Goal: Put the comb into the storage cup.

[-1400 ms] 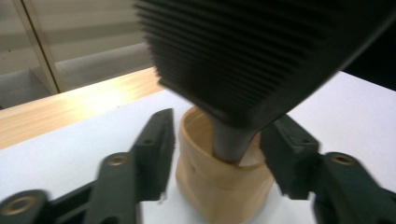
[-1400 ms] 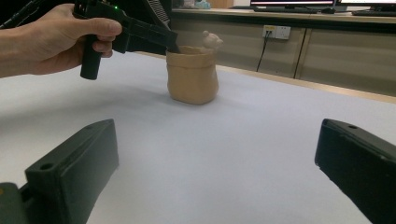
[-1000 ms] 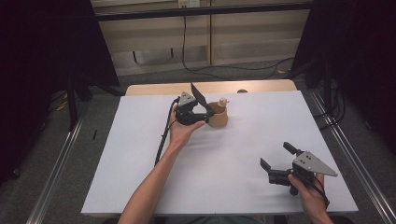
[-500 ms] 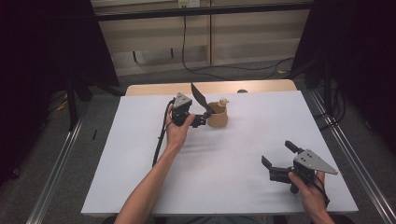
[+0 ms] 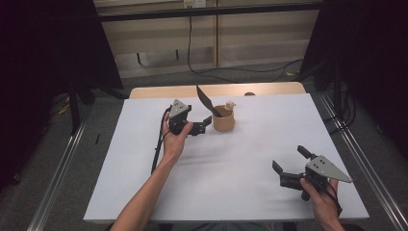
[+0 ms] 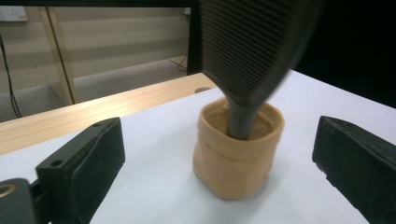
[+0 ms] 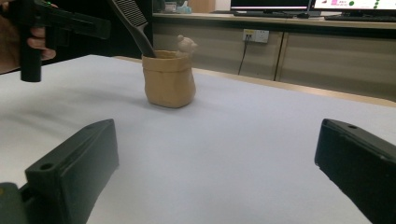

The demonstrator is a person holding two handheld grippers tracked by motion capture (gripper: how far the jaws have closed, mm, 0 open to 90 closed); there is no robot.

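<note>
Left tool spread, jaws just opened, nothing pinched; tan cup just ahead is easily tipped if the leaning black comb is clipped.

A tan pot holding a black comb stands beyond the open tool.
</note>
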